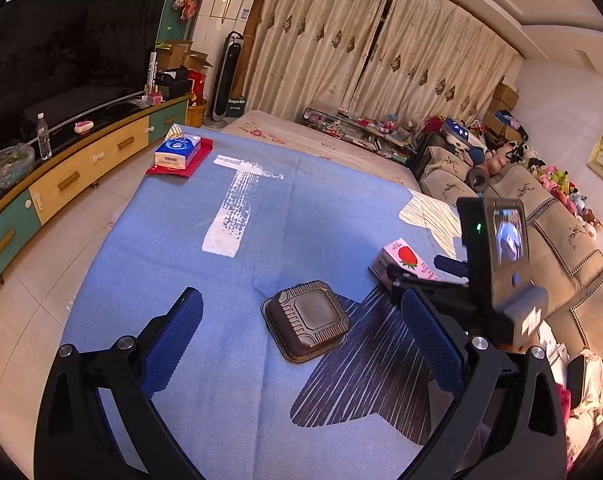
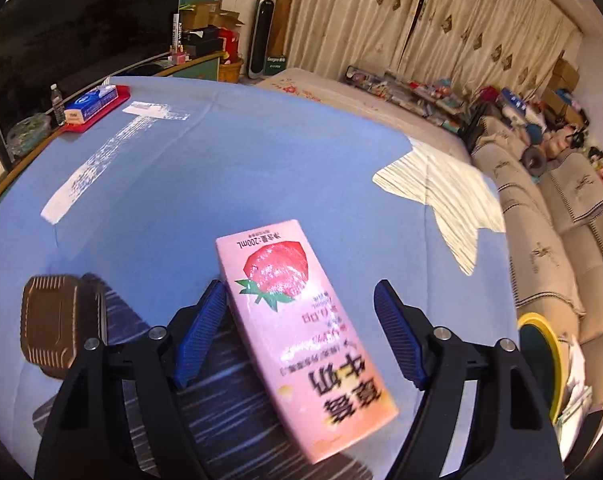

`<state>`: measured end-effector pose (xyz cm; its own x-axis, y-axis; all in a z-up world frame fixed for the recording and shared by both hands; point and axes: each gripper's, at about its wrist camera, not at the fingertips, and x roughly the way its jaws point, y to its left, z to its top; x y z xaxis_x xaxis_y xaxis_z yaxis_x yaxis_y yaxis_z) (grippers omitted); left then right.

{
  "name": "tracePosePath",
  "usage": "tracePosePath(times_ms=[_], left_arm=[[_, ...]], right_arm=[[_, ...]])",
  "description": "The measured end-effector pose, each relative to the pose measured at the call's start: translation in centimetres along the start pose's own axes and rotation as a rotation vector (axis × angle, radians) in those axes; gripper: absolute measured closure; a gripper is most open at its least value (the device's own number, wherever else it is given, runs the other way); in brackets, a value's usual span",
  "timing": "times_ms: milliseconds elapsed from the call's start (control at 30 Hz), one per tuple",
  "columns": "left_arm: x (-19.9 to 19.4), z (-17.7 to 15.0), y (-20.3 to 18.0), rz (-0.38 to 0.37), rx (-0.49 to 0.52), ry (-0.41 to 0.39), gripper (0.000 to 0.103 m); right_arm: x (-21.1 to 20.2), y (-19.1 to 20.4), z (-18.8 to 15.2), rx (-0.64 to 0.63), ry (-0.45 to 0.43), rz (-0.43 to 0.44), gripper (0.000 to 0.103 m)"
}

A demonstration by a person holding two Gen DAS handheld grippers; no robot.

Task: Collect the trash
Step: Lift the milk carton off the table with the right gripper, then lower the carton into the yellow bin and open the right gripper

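Right hand-held gripper (image 2: 297,336) — jaws apart, straddling the pink milk carton (image 2: 297,320) lying flat on the blue-covered counter (image 2: 221,180); carton's long axis runs 11 to 5 o'clock. Left hand-held gripper (image 1: 301,336) — apart, empty, brown tray (image 1: 305,320) at 12 o'clock.

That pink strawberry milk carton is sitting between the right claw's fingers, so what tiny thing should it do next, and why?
Probably close the right gripper on the strawberry milk carton. The carton lies flat on the blue cloth, between the blue pads. The left pad looks close to its edge, while a clear gap shows on the right, so nothing is gripped yet.
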<state>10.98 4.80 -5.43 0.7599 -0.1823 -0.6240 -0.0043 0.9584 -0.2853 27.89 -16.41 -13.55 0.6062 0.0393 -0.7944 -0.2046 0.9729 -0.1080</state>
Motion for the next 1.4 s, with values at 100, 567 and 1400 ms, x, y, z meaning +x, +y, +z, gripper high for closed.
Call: tracePosePath(times_ms=[100,567,1400], left_arm=[[0.2,-0.1,-0.3,0.001,0.009,0.001,0.005],[1.0,-0.4,-2.6,-0.02,0.039,0.026,0.005],[2.5,-1.0,-7.2,-0.029,0.129,0.059,0.005]], right_arm=[[-1.0,-2.5,-0.4,0.048,-0.02,0.064,0.031],[0.0,-4.6,-4.4,0.074,0.023,0.24,0.029],[-4.7,-16.7,-7.7,0.318,-0.082,0.01,0.056]])
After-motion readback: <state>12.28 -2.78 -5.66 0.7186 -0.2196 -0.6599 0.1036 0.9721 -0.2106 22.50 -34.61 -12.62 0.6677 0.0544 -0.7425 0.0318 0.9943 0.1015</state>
